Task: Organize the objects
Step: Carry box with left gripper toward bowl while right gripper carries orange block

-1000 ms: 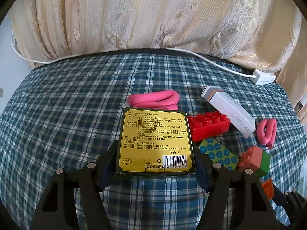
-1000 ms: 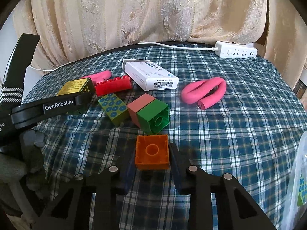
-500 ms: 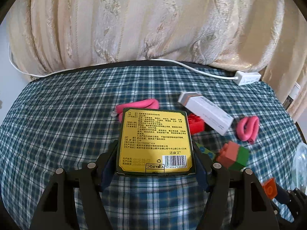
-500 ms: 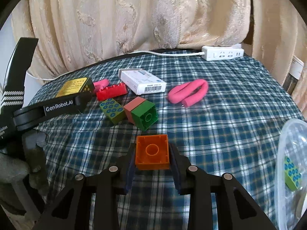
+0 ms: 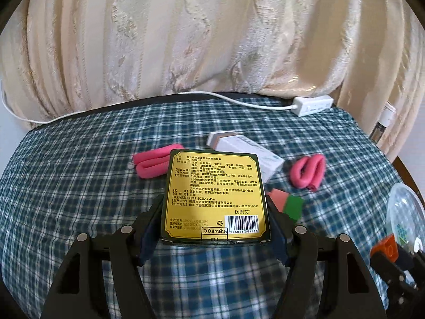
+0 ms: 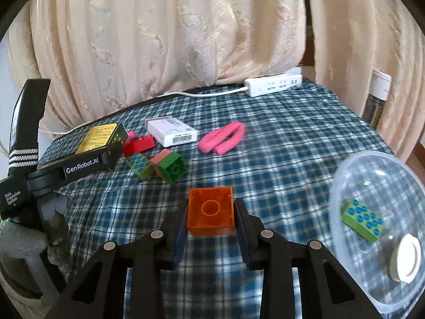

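My left gripper [image 5: 215,226] is shut on a yellow box with dark green edges [image 5: 215,194] and holds it above the plaid tablecloth [image 5: 79,186]. My right gripper [image 6: 211,220] is shut on an orange brick [image 6: 211,210], held above the cloth left of a clear plastic bowl [image 6: 372,180]. The bowl holds a green dotted brick [image 6: 362,219] and a white round piece [image 6: 405,259]. On the cloth lie a red brick [image 6: 139,145], a second green dotted brick [image 6: 139,166], a pink-and-green block [image 6: 170,166], a white box [image 6: 172,131] and pink foam rollers [image 6: 223,141] [image 5: 151,162].
A white power strip [image 6: 273,85] with its cable lies at the table's far edge before a cream curtain [image 6: 186,40]. A bottle [image 6: 377,95] stands off the table at the right. The left gripper's body [image 6: 74,167] fills the left of the right wrist view.
Both grippers have risen and swung right with their loads. The clear bowl has come into the right wrist view; the table objects look farther off.
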